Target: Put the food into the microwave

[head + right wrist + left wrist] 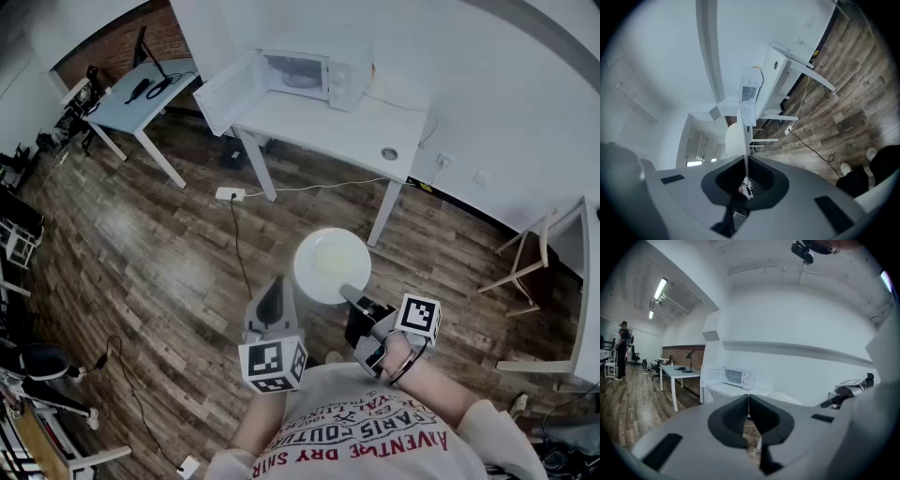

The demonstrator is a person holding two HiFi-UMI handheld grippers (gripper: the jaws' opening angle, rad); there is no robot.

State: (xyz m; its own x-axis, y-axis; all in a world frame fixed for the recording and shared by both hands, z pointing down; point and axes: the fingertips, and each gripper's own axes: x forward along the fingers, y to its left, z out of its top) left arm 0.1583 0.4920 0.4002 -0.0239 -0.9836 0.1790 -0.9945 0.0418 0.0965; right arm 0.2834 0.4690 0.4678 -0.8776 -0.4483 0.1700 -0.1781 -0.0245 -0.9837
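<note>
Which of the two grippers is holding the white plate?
The right gripper: its jaws are shut on the rim of the plate. The left gripper has its jaws together with nothing between them.

Cool, flat, rather dim light fills all views. The ceiling strip lights [659,288] glow at ten o'clock in the left gripper view. Fisheye bending and dark vignetting mark every edge; the plate [332,265] looks washed out.

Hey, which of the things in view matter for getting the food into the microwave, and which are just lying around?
For the job: white round plate, clamped in the right tongs; white microwave, door open; white table under it.

Just lying about: light wooden chair; white power strip on the floor; pale blue desk.
</note>
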